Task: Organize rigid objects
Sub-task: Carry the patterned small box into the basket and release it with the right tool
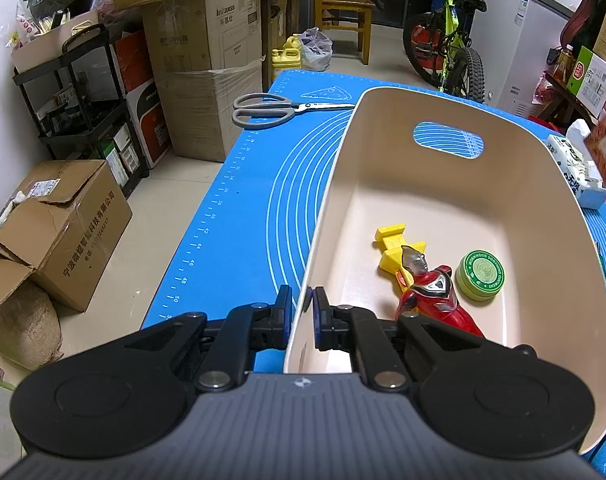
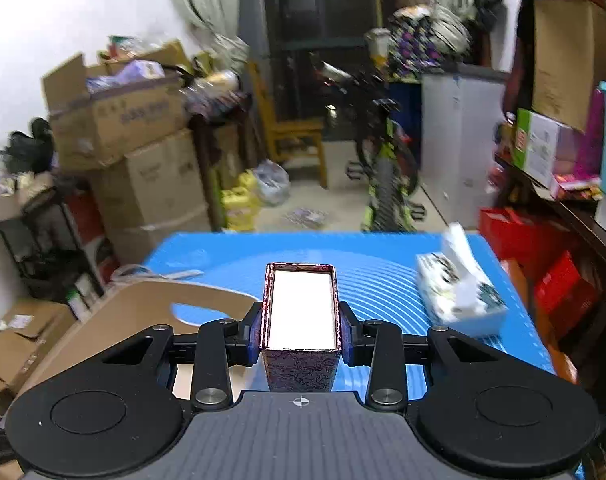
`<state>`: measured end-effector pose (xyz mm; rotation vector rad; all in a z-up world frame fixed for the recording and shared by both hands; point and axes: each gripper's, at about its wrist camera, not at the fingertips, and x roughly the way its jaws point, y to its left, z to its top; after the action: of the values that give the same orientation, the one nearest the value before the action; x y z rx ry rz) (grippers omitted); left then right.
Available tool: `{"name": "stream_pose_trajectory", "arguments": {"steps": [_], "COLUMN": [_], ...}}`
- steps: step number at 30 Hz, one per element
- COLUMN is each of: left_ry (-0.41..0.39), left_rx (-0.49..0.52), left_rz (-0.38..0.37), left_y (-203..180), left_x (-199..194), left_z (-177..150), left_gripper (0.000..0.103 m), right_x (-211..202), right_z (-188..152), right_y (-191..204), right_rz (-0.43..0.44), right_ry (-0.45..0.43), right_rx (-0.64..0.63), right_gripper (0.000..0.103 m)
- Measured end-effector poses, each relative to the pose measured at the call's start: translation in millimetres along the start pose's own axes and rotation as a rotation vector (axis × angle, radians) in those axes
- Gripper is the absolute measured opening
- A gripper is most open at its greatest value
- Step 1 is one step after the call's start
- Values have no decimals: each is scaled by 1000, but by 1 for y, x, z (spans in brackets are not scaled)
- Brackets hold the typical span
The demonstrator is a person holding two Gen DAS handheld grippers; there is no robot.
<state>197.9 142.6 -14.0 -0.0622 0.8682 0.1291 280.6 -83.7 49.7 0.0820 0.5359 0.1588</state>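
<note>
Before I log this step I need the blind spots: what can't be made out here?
- Near end of the bin: left wrist view, hidden by the left gripper, which clamps its wall.
- Toy figure's legs: same view, behind the gripper.
- Patterned box underside: right wrist view, hidden by the right gripper holding it.
- Tissue pack print: blurred.
- Scissors: barely visible in right wrist view.

Stacked cardboard boxes (image 1: 207, 60), a wooden chair (image 1: 343, 8) and a bicycle (image 1: 447, 48) stand behind the table
</note>
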Motion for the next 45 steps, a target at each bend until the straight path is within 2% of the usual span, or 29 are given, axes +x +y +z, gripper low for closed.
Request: {"name": "stream_pose_trajectory", "arguments": {"steps": [6,16,20,26,32,34,38,39,40,41,45], "left_ry": [-4,-4,-4,-4,-4,-4,-4,-4,-4,-5,-5], "left_rx": [4,10,10,9,8,9,7,8,9,10,12], "left_rz": [4,5,4,3,3,4,5,5,5,6,6], "left_y": [1,0,0,0,0,0,0,0,0,0,0], "left_x": [0,0,0,-1,-1,-1,-1,-1,-1,-1,-1], "left_z": [0,-1,-1,-1,-1,-1,-2,-2,-2,-2,-2], "left_gripper": [13,13,13,13,13,13,13,13,13,13,13], "right_x": [-10,5,14,30,37,36,27,23,20,17,4], "right_z": [0,-32,-45,-64,-72,-70,-61,-58,-54,-49,-30], "right_y": [36,95,111,119,119,118,116,113,110,107,85], "right_rz": [87,185,192,199,186,183,171,167,165,164,140], "right_ry": [-2,129,193,323,382,381,334,319,305,283,206], "right_rx": [-42,-169,-223,-230,-230,-224,-251,-254,-252,-241,-202], "right_gripper": [44,44,44,44,44,49,50,56,66,70,72]}}
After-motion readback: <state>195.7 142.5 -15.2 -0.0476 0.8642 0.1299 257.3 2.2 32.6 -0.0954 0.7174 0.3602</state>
